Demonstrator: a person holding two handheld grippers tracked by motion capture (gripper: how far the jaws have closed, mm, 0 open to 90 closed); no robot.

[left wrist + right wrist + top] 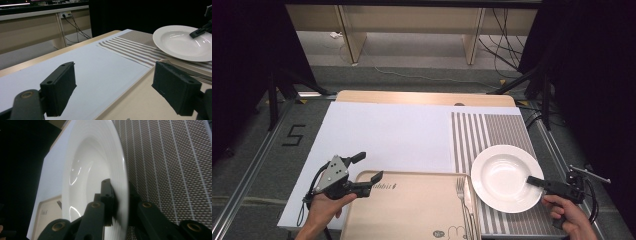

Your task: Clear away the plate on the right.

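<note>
Plate (504,177) is the thing being handled: a white, deep-rimmed dish sitting on the striped placemat (482,131) at the right side of the bench (422,97). The right hand-held gripper (534,180) is reaching in from the plate's right edge, and its jaws are clamping the rim, one jaw lying over the inner slope of the dish and the other going under the edge. In the right gripper view the rim of the plate (120,170) is running straight down between the two black jaws of the right hand-held gripper (120,195), which are pressing on it from both sides, with the woven placemat (170,170) showing beyond.

The person's right hand (564,212) is holding that tool near the bench's front right corner. The left hand-held gripper (364,167) is hovering well apart from the plate, over the far left corner of the beige tray (412,210), with its jaws standing wide apart and nothing between them. In the left gripper view the left hand-held gripper (113,87) is showing its two pads spread, the white sheet (100,65) and the tray's edge below them, and the plate (180,42) farther off at the upper right.

A fork (463,200) is lying along the tray's right side, just beside the plate's left edge.
</note>
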